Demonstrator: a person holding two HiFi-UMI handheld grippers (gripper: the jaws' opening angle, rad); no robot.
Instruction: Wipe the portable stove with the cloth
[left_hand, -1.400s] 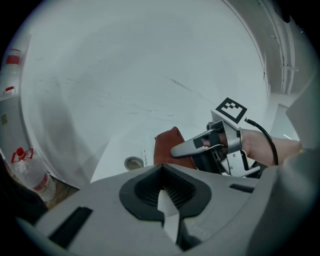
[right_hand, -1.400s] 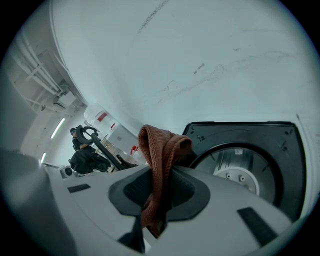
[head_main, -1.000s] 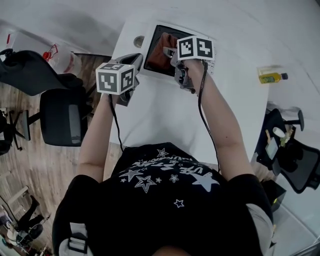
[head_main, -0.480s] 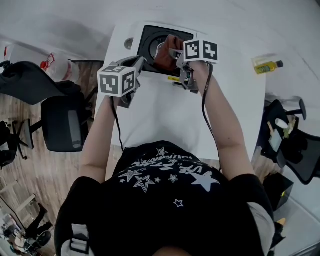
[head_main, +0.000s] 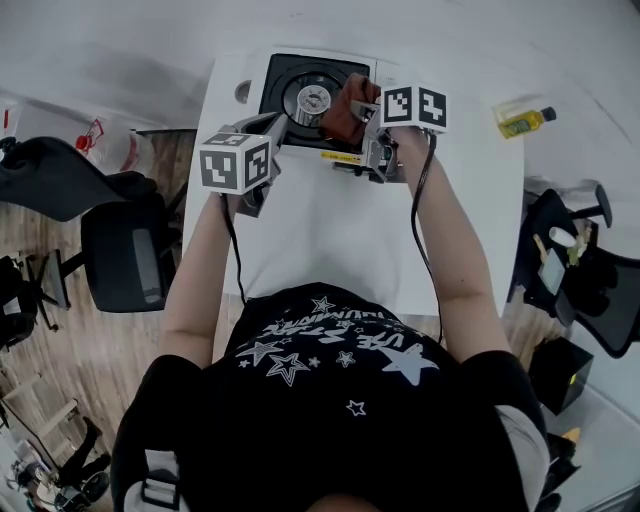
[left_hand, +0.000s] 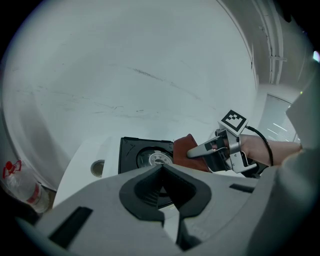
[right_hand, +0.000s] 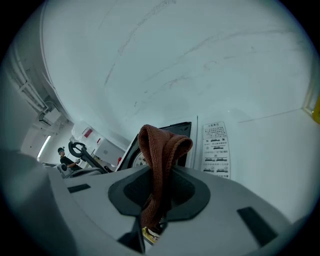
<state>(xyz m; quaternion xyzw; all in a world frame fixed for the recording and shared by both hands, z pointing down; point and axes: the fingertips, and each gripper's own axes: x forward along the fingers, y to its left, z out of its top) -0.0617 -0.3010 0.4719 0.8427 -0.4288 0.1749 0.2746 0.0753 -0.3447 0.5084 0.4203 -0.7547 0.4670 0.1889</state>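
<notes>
The portable stove (head_main: 300, 85) sits at the far end of the white table (head_main: 330, 240), its black top and round burner (head_main: 313, 98) showing. My right gripper (head_main: 358, 112) is shut on a reddish-brown cloth (head_main: 345, 118) over the stove's right part. In the right gripper view the cloth (right_hand: 160, 160) stands folded up between the jaws, in front of the stove (right_hand: 176, 131). My left gripper (head_main: 272, 128) hovers at the stove's near left corner, shut with nothing in it (left_hand: 161, 169). From there I see the stove (left_hand: 132, 152), the cloth (left_hand: 186, 146) and the right gripper (left_hand: 202, 150).
A yellow bottle (head_main: 520, 120) lies at the table's far right. A round hole (head_main: 243, 92) is in the table left of the stove. Black chairs stand at the left (head_main: 125, 255) and right (head_main: 590, 290). A plastic bottle (head_main: 110, 140) is left of the table.
My right gripper has dragged the cloth from the middle of the stove top to its right side, uncovering the burner. The left gripper has stayed by the stove's near left corner.
</notes>
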